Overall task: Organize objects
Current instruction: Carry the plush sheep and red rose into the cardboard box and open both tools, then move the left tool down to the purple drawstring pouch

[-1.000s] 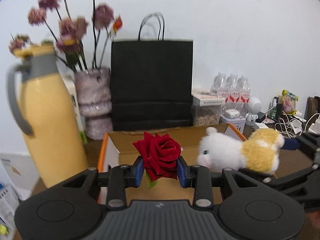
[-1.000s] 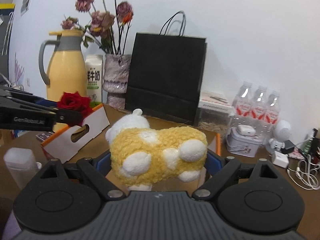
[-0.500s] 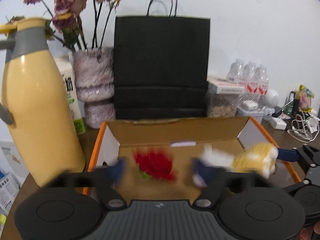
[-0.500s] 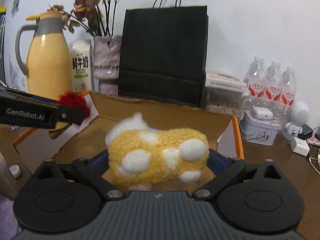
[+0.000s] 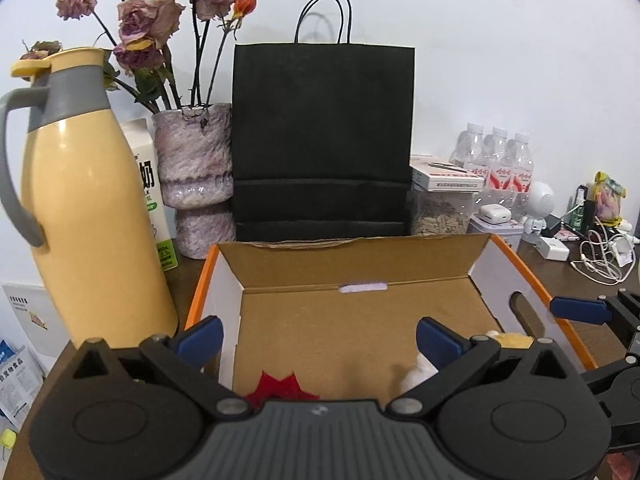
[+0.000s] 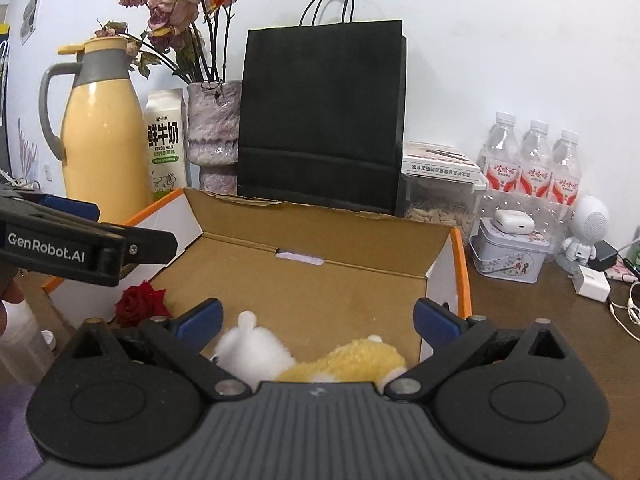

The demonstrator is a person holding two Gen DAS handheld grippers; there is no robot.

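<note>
Left tongs (image 5: 318, 336) are spread wide, nothing gripped. Just below them, the red rose (image 5: 280, 387) lies on the floor of the cardboard box (image 5: 352, 264). It is judged light and fragile; the stem would be the place to pinch, not the petals, though it is hidden here. Right tongs (image 6: 318, 318) are likewise wide open and empty. Beneath them the plush toy (image 6: 340, 362) lies in the same box; soft, light and compressible, it is best taken across the yellow body. Beyond the box, a black paper bag (image 6: 320, 120) is seen on the tabletop (image 6: 540, 320).
</note>
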